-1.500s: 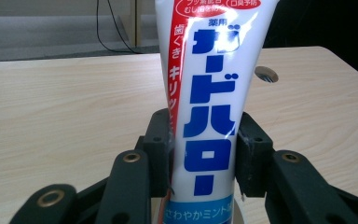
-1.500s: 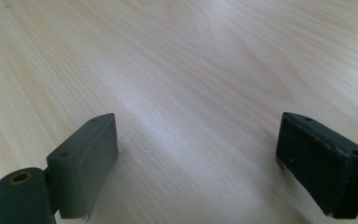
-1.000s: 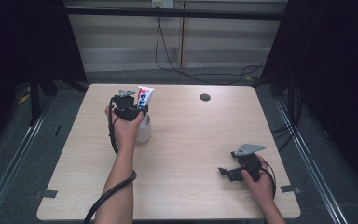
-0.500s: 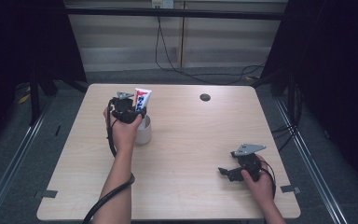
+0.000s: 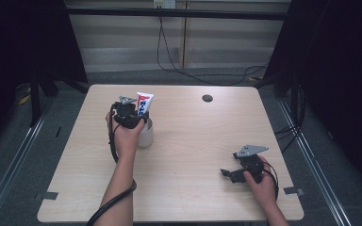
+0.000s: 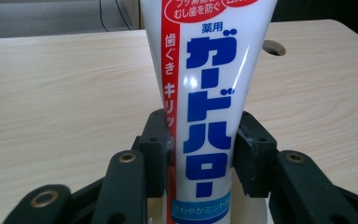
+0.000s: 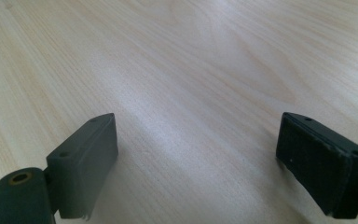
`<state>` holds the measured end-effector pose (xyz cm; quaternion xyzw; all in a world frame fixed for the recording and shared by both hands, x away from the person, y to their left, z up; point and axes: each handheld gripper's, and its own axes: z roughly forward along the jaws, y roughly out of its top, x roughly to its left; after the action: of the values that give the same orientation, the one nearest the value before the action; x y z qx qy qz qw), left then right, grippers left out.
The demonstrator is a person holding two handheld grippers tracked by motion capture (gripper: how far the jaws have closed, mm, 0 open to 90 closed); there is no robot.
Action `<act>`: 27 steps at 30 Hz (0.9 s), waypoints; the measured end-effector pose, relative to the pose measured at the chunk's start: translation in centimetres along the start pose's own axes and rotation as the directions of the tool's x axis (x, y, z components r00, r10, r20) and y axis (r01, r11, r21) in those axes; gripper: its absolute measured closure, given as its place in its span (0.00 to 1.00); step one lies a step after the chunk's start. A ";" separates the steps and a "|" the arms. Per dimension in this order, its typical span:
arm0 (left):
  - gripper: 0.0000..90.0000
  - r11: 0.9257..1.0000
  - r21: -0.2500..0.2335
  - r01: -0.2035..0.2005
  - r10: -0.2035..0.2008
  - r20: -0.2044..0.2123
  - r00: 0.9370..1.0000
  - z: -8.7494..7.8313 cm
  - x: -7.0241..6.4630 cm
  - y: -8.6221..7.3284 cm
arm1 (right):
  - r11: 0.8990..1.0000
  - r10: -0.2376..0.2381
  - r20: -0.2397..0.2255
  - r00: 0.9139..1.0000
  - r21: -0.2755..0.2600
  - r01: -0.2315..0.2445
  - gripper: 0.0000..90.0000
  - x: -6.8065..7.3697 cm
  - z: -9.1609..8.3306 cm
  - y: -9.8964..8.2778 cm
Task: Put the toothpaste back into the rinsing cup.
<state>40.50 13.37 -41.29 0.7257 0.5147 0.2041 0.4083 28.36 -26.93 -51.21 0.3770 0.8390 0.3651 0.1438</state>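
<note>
A white toothpaste tube (image 5: pixel 144 102) with blue and red print stands upright in a white cup (image 5: pixel 146 136) on the left half of the wooden table (image 5: pixel 193 141). My left gripper (image 5: pixel 139 116) reaches it from the near side, held above the cup. In the left gripper view both black pads press the sides of the tube (image 6: pixel 209 116), and the cup's pale rim (image 6: pixel 249 207) shows just below. My right gripper (image 5: pixel 227 174) rests low on the table at the near right. Its jaws stand wide apart in the right gripper view (image 7: pixel 196 158), with bare wood between them.
A dark round hole (image 5: pixel 207 98) sits in the tabletop near the far edge, right of the tube. Cables hang behind the table, and dark curtains stand on both sides. A black cable trails from the left gripper along the forearm.
The left gripper and the tube have sunk slightly toward the cup. The right gripper has stayed where it was.
</note>
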 end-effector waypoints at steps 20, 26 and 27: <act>0.66 0.999 0.041 -0.011 0.011 -0.006 1.000 -0.3 -0.1 -1.3 | 1.000 -0.005 0.001 1.000 0.000 0.005 0.13 0.0 0.1 0.1; 0.65 0.998 0.051 -0.026 0.027 -0.005 1.000 -0.2 -0.2 -1.3 | 1.000 -0.006 -0.002 1.000 -0.001 0.006 0.13 0.0 0.1 0.1; 0.64 0.998 0.056 -0.021 0.021 -0.002 1.000 -0.2 -0.2 -1.3 | 1.000 -0.006 -0.002 1.000 -0.001 0.006 0.13 0.0 0.1 0.1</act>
<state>39.48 13.43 -42.17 0.7422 0.5129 0.1947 0.3851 28.45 -26.80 -51.22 0.3742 0.8400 0.3657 0.1441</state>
